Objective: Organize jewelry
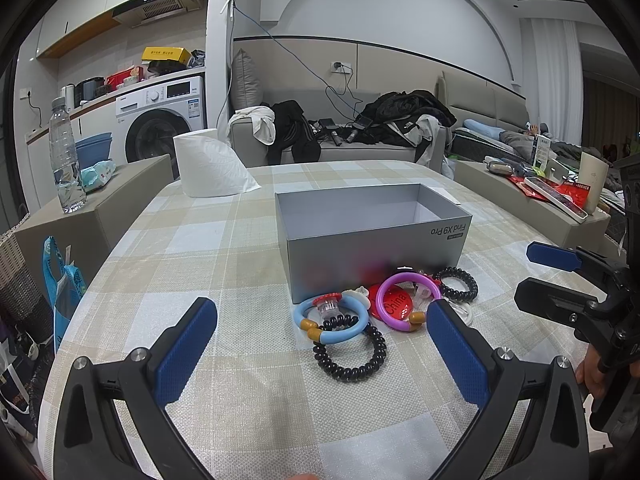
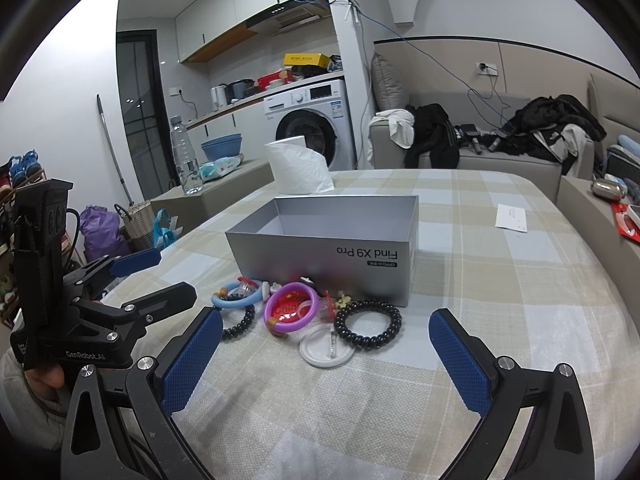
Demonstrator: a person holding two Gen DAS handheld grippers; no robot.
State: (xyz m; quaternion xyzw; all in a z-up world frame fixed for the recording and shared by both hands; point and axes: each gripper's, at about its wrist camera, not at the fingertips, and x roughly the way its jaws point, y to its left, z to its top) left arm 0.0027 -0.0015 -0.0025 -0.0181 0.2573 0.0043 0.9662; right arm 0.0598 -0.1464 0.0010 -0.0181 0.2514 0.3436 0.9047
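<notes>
One open grey box (image 1: 372, 236) stands on the checked worktop (image 1: 224, 264), and nothing shows inside it from here. Just in front of its near wall lies a small heap of jewelry: two black coil bracelets, one larger (image 1: 352, 354) at the near edge of the heap and one smaller (image 1: 457, 284) off to the right; one light blue ring bracelet (image 1: 332, 322) overlapping the larger coil; one purple ring bracelet (image 1: 404, 296) resting over a red round badge (image 1: 394, 306); and one white disc (image 2: 327, 347) touching the coil beside it. A few smaller bits sit tangled among them, too small to tell apart. One paper roll (image 1: 206, 164) stands beyond the box. The left hand-held gripper (image 1: 320, 354) hangs low over the near worktop, its blue pads spread wide with nothing between them, the heap lying just ahead. The right hand-held gripper (image 2: 326, 360) sits alongside, likewise spread wide and holding nothing, aimed at the same heap.
</notes>
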